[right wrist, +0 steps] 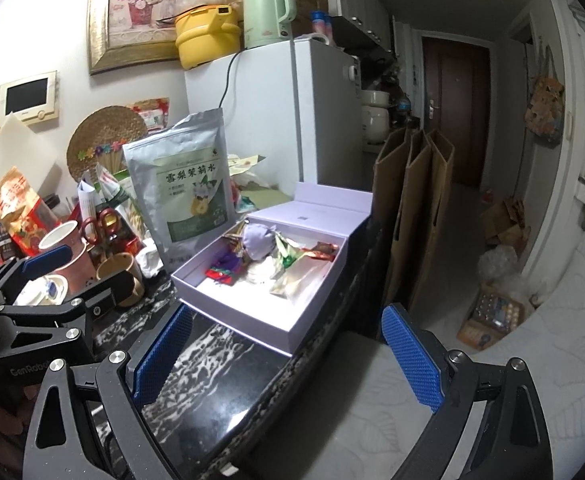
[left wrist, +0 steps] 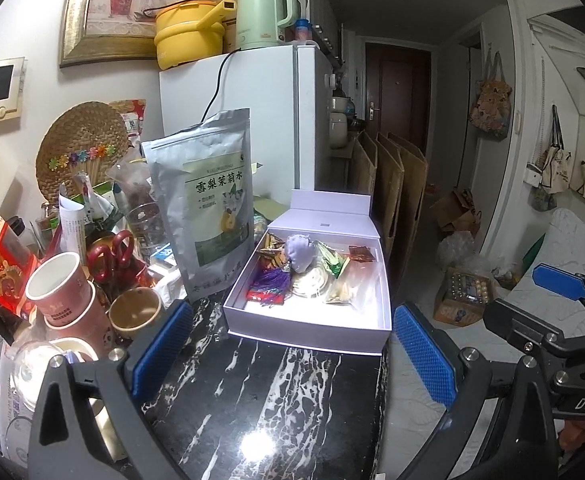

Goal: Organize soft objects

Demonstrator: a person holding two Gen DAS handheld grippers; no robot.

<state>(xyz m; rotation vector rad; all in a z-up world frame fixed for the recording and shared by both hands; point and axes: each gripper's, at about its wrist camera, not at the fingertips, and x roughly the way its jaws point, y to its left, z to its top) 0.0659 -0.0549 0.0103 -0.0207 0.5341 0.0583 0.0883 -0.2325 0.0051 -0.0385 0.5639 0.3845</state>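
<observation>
A cluttered black marble table [left wrist: 252, 400] stands in a narrow flat. Nearest me, my left tongs [left wrist: 288, 356] and right tongs [right wrist: 288, 364] hover low over it, both spread wide and empty. Beyond them the open white box [left wrist: 312, 322] holds the lilac soft pouch [left wrist: 301, 254] among wrappers; I judge it light and squashy, best pinched across its bulging middle.

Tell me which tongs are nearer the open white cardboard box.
Left. The left tongs, open, sit directly before the open white cardboard box over the counter; the right tongs, open, hang off its right corner, past the counter edge.
</observation>
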